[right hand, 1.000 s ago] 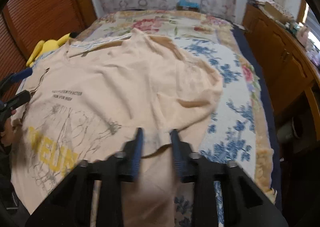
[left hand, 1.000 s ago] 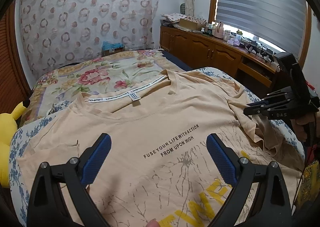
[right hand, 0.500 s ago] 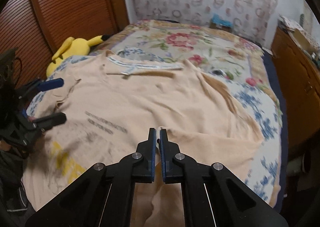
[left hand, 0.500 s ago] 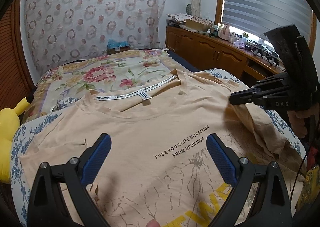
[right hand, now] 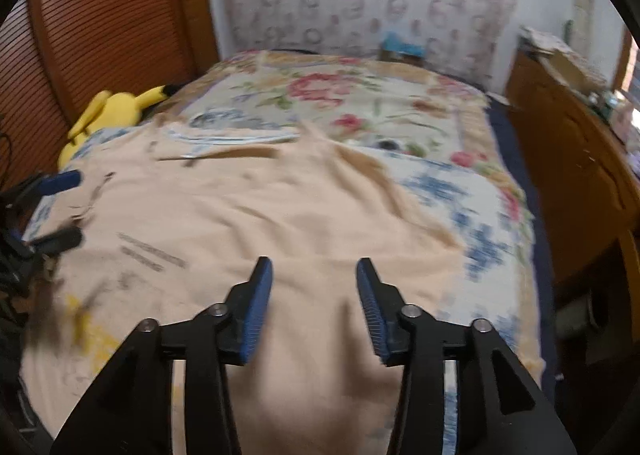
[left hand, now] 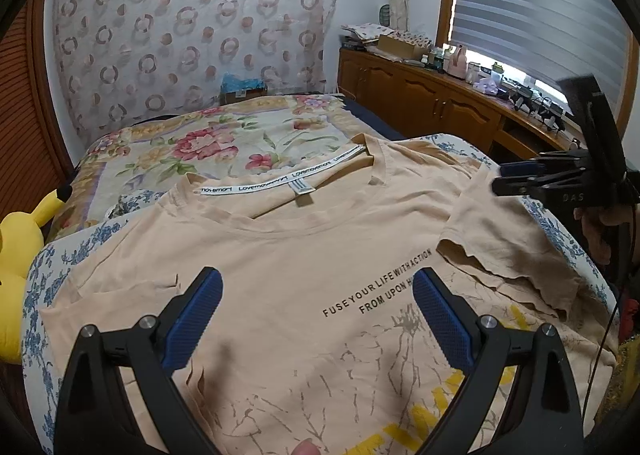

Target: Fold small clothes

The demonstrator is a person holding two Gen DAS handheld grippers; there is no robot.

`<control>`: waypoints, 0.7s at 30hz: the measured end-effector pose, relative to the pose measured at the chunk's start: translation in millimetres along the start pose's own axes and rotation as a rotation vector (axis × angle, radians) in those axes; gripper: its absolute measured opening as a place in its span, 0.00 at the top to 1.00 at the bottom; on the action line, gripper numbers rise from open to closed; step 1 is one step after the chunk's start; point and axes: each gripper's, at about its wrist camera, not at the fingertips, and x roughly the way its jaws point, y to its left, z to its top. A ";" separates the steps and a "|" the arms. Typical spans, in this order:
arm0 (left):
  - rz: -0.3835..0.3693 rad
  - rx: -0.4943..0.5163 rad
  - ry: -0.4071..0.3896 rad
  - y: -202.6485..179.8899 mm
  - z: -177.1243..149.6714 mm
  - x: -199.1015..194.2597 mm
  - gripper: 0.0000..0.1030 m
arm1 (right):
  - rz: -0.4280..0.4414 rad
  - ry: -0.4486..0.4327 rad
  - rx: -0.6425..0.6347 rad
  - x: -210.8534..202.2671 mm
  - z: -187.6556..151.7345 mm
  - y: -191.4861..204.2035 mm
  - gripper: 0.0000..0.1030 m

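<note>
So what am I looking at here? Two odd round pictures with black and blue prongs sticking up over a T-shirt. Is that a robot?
No robot: a person holds a hand-held gripper in each hand, and each carries a wide-angle camera looking along its two fingers. That is why both pictures look round.

One picture is from the left hand-held gripper; its blue pads stand wide apart, holding nothing. The other is from the right hand-held gripper, whose jaws are opening, with nothing pinched between them.

Below both lies a peach T-shirt, spread front up on a flowered bedspread. Its sleeve is folded in over the chest. A yellow plush toy sits at the bed's edge.
</note>
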 end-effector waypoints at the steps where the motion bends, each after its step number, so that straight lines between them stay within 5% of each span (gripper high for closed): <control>1: 0.004 0.000 0.001 0.4 -0.3 0.5 0.06 | -0.022 0.002 0.012 -0.6 -4.1 -9.0 0.51; 11: 0.042 -0.057 0.014 18.9 4.7 -1.5 0.06 | -0.065 0.061 0.061 30.3 -12.2 -61.2 0.51; 21: 0.223 -0.225 0.045 116.2 -16.0 -40.1 0.06 | -0.026 -0.011 0.026 40.9 -12.1 -58.1 0.38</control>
